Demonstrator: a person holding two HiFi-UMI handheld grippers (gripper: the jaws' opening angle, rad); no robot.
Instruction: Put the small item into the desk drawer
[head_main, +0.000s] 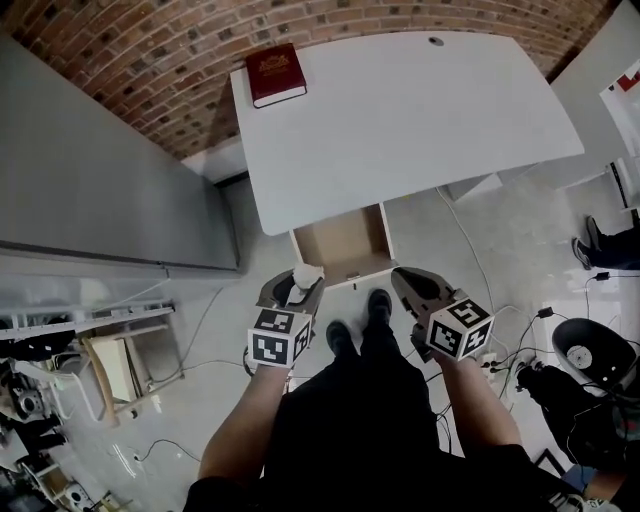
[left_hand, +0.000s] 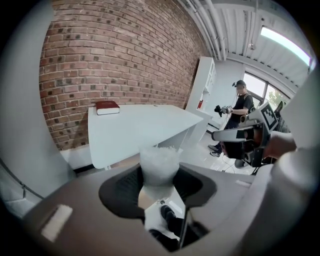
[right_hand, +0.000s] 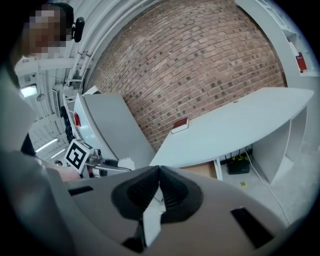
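- Standing at the front edge of the white desk, the person faces the drawer, which is pulled out towards their feet. Its inside is cardboard-brown, with nothing visible in it.
- Left gripper is clenched on the small white item, a pale, crumpled-looking lump pinched between the dark pads, with its top poking above them. The jaws stand wide, I judge, because the item itself is bulky.
- The item hangs in the air just short of the drawer's front lip, slightly to its left — not yet over the opening, not yet inside.
- Right gripper has its pads pressed together on nothing. It is held low near the drawer's right front corner, apart from it. It is likely parked out of the way, since the drawer is open already.
- Red book lies at the far left corner of the desk top, well apart from the drawer, and has no part in this job.
- Judgement: this is the carry phase, near the end. The next move calls for the left gripper to go forward over the open box, lower, then let go. Risk — the light item may cling to a pad or catch the lip.
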